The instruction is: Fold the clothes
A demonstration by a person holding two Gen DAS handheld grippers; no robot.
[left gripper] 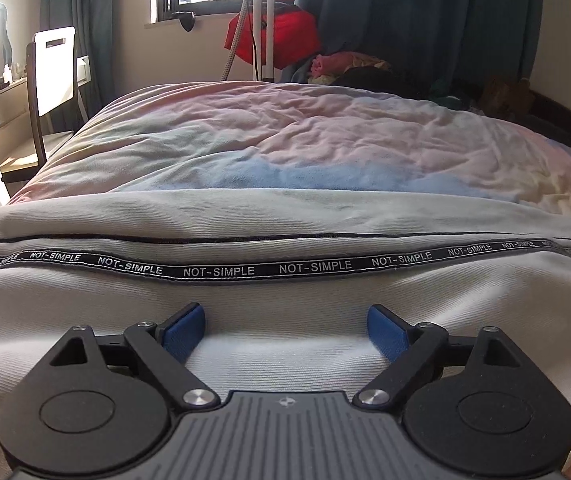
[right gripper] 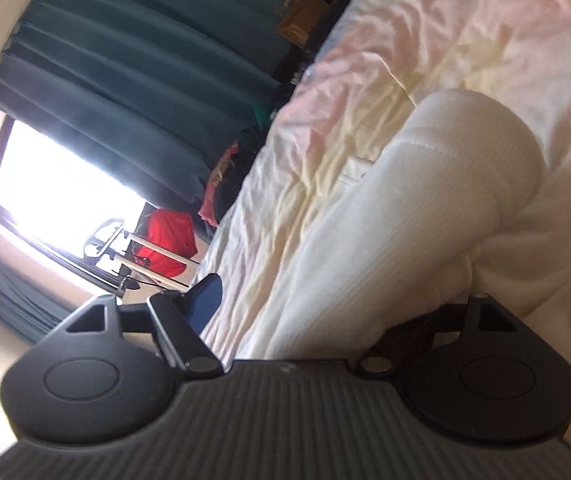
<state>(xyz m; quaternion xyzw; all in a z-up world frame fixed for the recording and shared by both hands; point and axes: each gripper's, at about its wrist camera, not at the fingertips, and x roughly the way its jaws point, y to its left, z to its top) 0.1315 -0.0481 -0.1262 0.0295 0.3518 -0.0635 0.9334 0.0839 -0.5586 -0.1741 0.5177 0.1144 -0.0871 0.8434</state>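
Note:
A white ribbed garment (left gripper: 285, 352) with a black "NOT-SIMPLE" tape (left gripper: 265, 270) across it lies on the bed, filling the lower half of the left wrist view. My left gripper (left gripper: 286, 330) hovers just over it, jaws wide open, blue pads (left gripper: 185, 330) apart and empty. In the right wrist view the camera is rolled sideways. A white ribbed sleeve or fold of the garment (right gripper: 385, 216) runs between the jaws of my right gripper (right gripper: 325, 312). The left blue pad (right gripper: 205, 300) is clear of the cloth; the right finger is hidden behind the fabric.
The bed has a crumpled pastel duvet (left gripper: 325, 140). A dark chair (left gripper: 45, 92) and desk stand at the left. A red bag (left gripper: 277, 38) on a stand, a pile of clothes (left gripper: 345, 66) and dark teal curtains (left gripper: 425, 12) are beyond the bed.

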